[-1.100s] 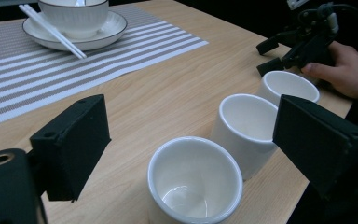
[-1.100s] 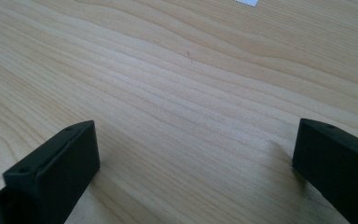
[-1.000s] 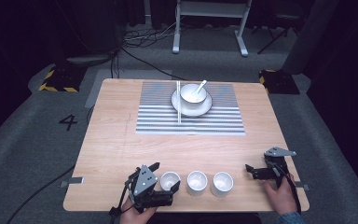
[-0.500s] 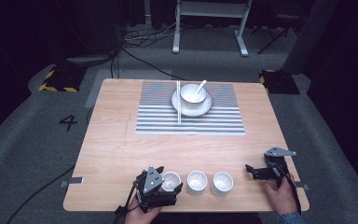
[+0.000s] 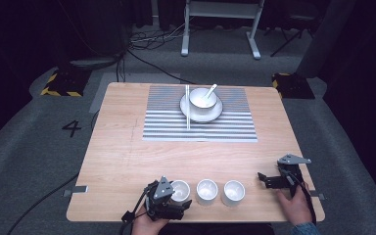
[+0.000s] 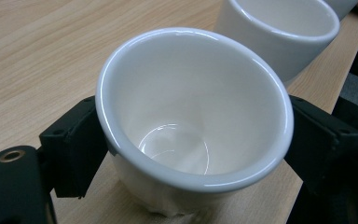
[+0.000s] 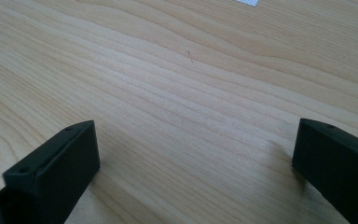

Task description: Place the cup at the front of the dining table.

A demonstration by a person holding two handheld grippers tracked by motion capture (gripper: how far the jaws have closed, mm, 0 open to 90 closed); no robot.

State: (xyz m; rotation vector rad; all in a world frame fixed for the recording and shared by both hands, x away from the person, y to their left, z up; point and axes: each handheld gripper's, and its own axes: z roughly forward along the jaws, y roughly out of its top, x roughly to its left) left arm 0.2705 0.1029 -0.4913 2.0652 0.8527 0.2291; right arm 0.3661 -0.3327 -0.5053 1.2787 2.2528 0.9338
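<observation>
here the leftmost cup [image 6: 193, 126] stands upright at the near edge of the bench [image 5: 127, 147], directly between the jaws of the left claw [image 5: 176, 201], one black pad at each side of its wall. the jaws have just been closing around it and appear to touch the wall, though a firm pinch is hard to confirm. the middle cup [image 5: 207, 191] sits just beside it, so any lift likely wants to go straight up. the right claw [image 5: 264, 179] rests spread and empty, well apart.
</observation>
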